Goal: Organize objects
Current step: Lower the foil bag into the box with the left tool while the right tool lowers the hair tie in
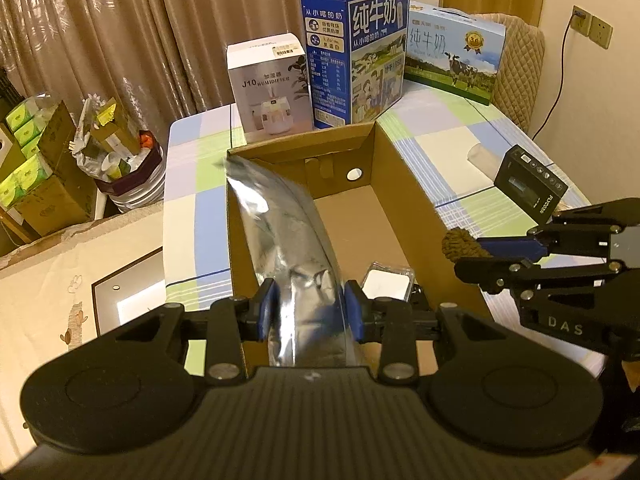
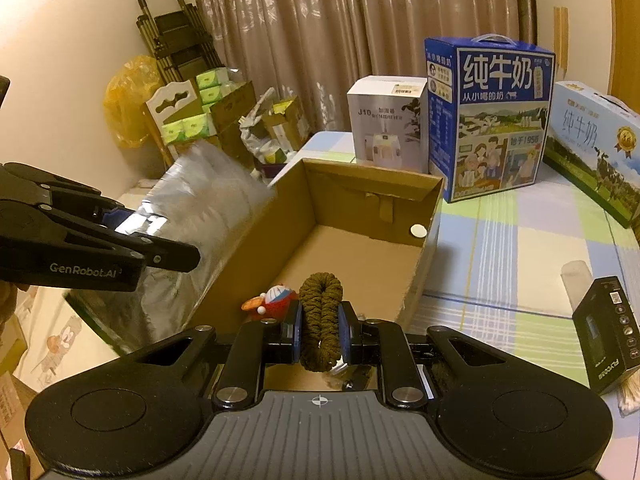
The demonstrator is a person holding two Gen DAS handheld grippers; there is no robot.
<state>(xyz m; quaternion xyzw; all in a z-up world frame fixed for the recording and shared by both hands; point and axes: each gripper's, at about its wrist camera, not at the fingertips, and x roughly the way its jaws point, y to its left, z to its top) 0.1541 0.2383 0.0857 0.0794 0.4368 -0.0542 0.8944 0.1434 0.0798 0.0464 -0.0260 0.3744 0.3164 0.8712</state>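
An open cardboard box (image 1: 404, 200) stands on the checked tablecloth; it also shows in the right wrist view (image 2: 352, 192). My left gripper (image 1: 309, 312) is shut on a silver foil bag (image 1: 276, 216), held over the box's left part; the bag shows in the right wrist view (image 2: 200, 216). My right gripper (image 2: 319, 334) is shut on a brown scrunchie (image 2: 320, 304), held over the box's near right rim; the scrunchie shows in the left wrist view (image 1: 460, 246). A white packet (image 1: 388, 284) and a small red Doraemon toy (image 2: 276, 298) lie inside the box.
A white humidifier box (image 1: 268, 84), a blue milk carton (image 1: 356, 56) and a light-blue milk carton (image 1: 452, 52) stand behind the box. A black device box (image 1: 530, 188) stands on the table at right. Trash and cartons sit on the floor (image 1: 120, 156) at left.
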